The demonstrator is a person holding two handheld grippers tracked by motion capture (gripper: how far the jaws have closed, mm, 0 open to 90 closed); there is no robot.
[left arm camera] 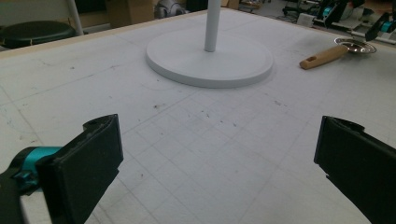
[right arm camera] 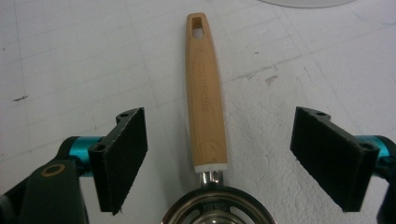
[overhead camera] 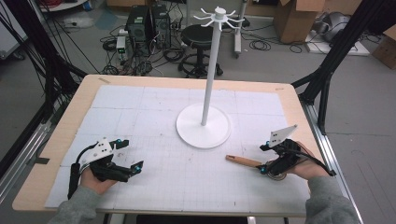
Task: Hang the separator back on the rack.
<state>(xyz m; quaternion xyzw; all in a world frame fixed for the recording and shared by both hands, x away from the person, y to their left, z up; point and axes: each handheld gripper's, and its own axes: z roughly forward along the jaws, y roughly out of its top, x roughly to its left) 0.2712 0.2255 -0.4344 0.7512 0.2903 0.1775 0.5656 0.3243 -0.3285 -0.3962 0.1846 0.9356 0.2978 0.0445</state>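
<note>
Near edge first: two sleeved forearms, left claw [overhead camera: 125, 164] gaping wide over bare gridded mat, holding nothing. Right claw [right arm camera: 217, 156] also wide apart, straddling the strainer [right arm camera: 206, 98] without touching; wooden handle pointing left, metal bowl right beneath the claw, near the table's [overhead camera: 60, 140] right edge. White stand [overhead camera: 203, 126] mid-table, well apart from both. Open mat between the hands and along the left side. Beyond the far edge: grey floor, cables, black stool [overhead camera: 200, 35], cardboard boxes.
</note>
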